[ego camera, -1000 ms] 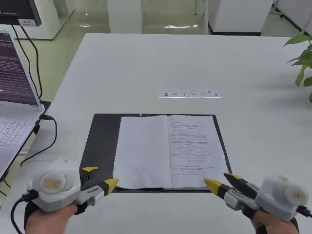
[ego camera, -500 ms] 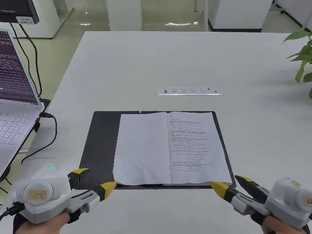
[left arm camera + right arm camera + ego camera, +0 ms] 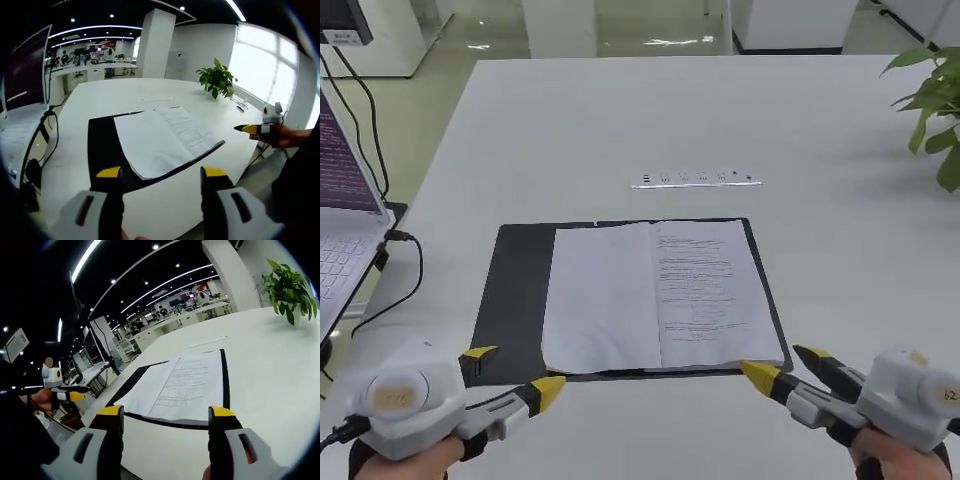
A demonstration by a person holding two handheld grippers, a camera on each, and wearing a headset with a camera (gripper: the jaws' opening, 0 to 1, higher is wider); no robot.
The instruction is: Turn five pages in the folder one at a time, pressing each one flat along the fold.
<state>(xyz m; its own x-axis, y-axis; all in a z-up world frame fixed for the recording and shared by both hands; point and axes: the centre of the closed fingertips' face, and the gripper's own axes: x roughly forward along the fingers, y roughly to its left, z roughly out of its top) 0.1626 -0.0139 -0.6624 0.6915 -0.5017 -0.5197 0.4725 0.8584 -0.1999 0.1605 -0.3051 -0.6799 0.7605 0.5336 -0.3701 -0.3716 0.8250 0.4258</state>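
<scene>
Fingers (image 3: 548, 389) apart before folder (image 3: 516, 300) of pages (image 3: 605, 300).

You're in an open-plan office: a long white tabletop (image 3: 620, 110) with a built-in socket strip (image 3: 695, 180), a laptop (image 3: 340, 260) at your left, a potted plant (image 3: 935, 110), and rows of desks (image 3: 190, 315) under ceiling light strips (image 3: 87, 261).

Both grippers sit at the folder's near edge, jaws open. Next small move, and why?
Probably ease the right hand-held gripper forward onto the near corner of the printed right page and pinch it. Its jaws stand open, just short of the folder, and that page lies flat. The left hand-held gripper, also open, hovers off the near left corner.
</scene>
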